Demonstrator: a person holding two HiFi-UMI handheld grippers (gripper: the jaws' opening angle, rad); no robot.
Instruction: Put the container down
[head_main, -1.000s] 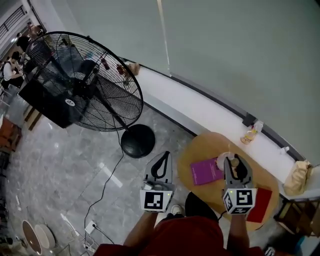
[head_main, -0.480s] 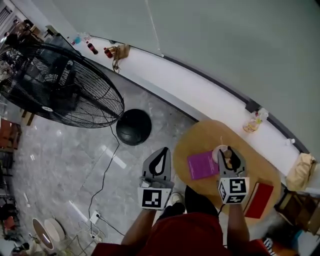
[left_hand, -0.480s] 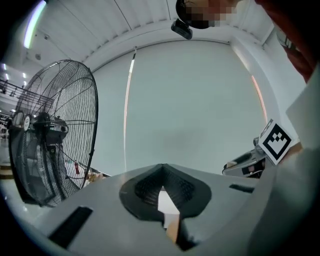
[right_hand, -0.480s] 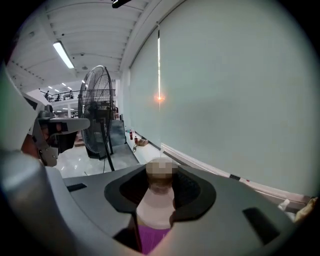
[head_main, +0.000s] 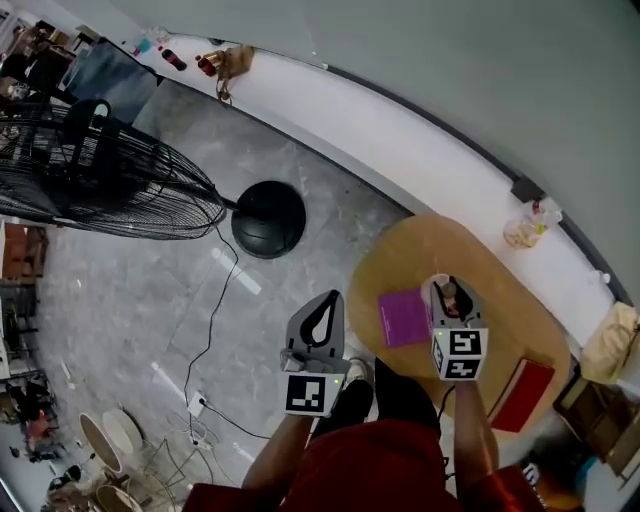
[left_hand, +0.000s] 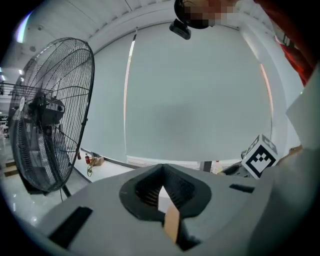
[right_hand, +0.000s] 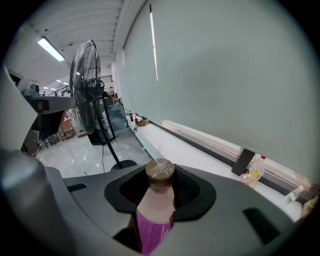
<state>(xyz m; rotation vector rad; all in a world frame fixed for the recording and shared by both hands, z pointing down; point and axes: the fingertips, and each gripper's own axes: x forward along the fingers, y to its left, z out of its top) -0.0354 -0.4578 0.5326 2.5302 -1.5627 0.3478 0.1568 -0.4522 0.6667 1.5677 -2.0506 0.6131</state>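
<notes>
Right gripper (right_hand: 159, 186) jaws grip container (right_hand: 151, 227) mid-body; prob light, slick, flimsy foil top. Left gripper (left_hand: 163, 194), 9 o'clock: jaws shut, empty.

Tan table (head_main: 480, 258), purple book (head_main: 403, 318), red book (head_main: 520, 393). Container (right_hand: 156, 212): brown top, purple label. Black fan (head_main: 100, 190), grey marbled floor (head_main: 150, 300). Grey left tongs (head_main: 325, 303) and right tongs (head_main: 447, 288) bear black-and-white cubes (head_main: 309, 394).

LIGHT: bright, even; ceiling strip (right_hand: 51, 48) glows | GLARE: you see pale streaks on floor (head_main: 120, 300) | EDGES: your gripper views bend, corners black | FOCUS: left gripper (left_hand: 161, 170) body soft
</notes>
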